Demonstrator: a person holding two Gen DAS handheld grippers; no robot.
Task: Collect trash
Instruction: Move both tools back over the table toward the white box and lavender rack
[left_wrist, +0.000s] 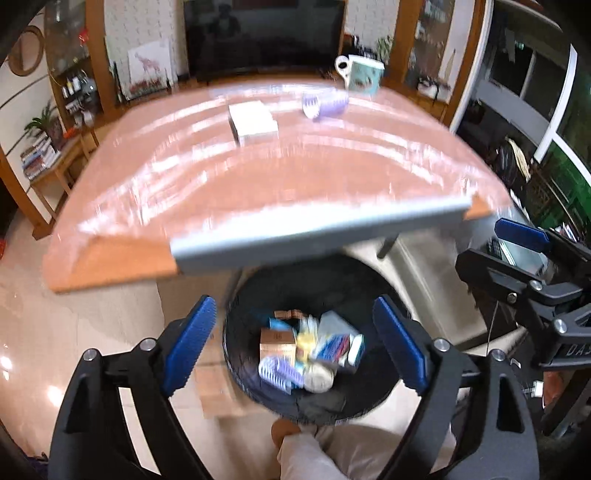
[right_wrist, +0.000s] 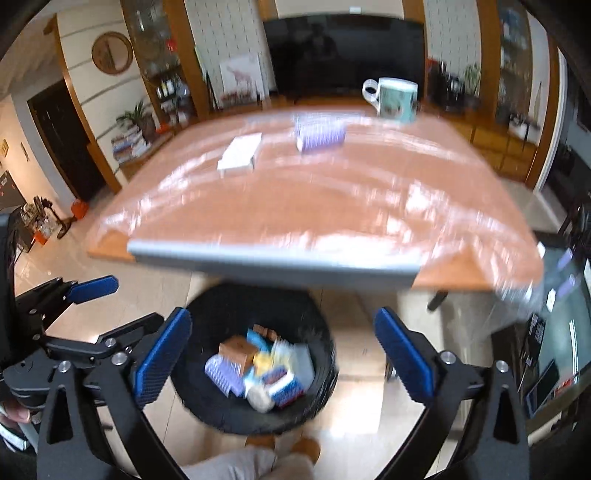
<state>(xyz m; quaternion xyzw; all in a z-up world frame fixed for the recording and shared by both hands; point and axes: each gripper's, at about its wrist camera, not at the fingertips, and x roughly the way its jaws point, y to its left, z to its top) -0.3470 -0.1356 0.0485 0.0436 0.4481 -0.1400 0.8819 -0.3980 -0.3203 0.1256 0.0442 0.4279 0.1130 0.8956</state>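
Observation:
A black round trash bin (left_wrist: 240, 354) (right_wrist: 321, 354) stands on the floor below the table's near edge, holding several small boxes and wrappers (left_wrist: 306, 350) (right_wrist: 258, 369). My left gripper (left_wrist: 295, 343) is open and empty above the bin. My right gripper (right_wrist: 284, 354) is open and empty, also above the bin, and shows at the right of the left wrist view (left_wrist: 524, 258). On the table a white box (left_wrist: 253, 123) (right_wrist: 240, 151) and a purple box (left_wrist: 325, 103) (right_wrist: 320, 136) lie toward the far side. Both views are motion-blurred.
The orange table (left_wrist: 258, 192) (right_wrist: 314, 199) has a grey front edge strip. A teal and white mug (left_wrist: 362, 72) (right_wrist: 395, 98) stands at its far edge. A TV and shelves stand behind. My legs and shoes (left_wrist: 288, 432) are beside the bin.

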